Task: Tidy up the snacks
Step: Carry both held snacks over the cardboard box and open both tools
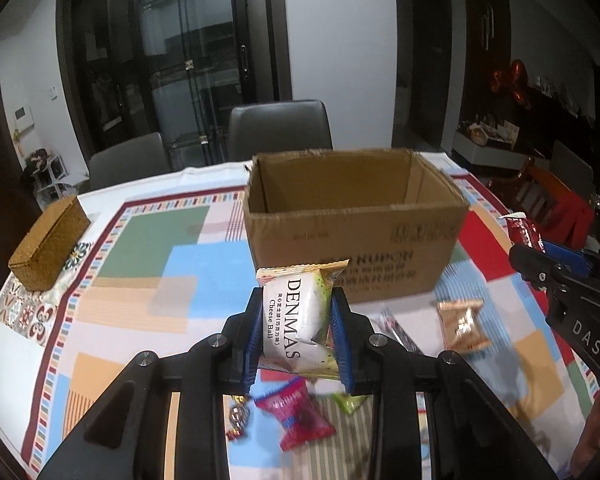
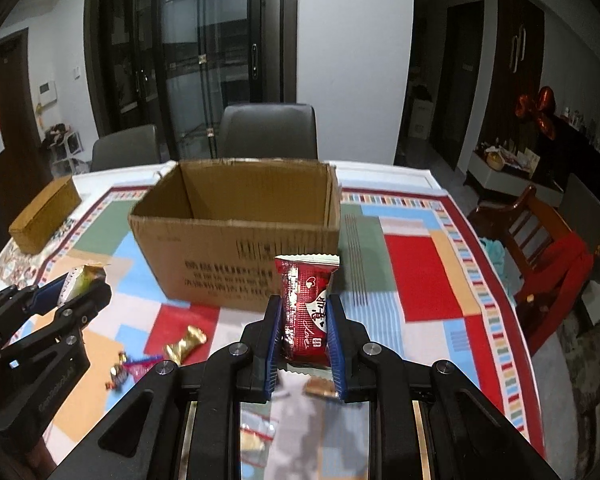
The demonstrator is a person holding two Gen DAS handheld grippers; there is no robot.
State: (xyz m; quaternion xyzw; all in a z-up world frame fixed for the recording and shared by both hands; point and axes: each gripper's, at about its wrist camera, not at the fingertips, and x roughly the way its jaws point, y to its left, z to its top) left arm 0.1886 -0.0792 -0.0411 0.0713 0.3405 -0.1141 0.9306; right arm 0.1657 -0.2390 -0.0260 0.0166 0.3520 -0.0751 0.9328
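Over the table, we hold a snack in each gripper — left gripper a white packet, right gripper a red packet — next, carry both over the open cardboard box.

Two black plastic grippers, angular and glossy. Left gripper: blue ribbed pads on the inner faces of both fingers, round silver screws at the linkage joints, triangular cut-outs in the side arms, pale metal rails below. Right gripper: same build, blue ribbed pads, silver screws. White letters "DAS" on the right gripper's side, seen from the left wrist; faint, unreadable lettering on the left one's side.
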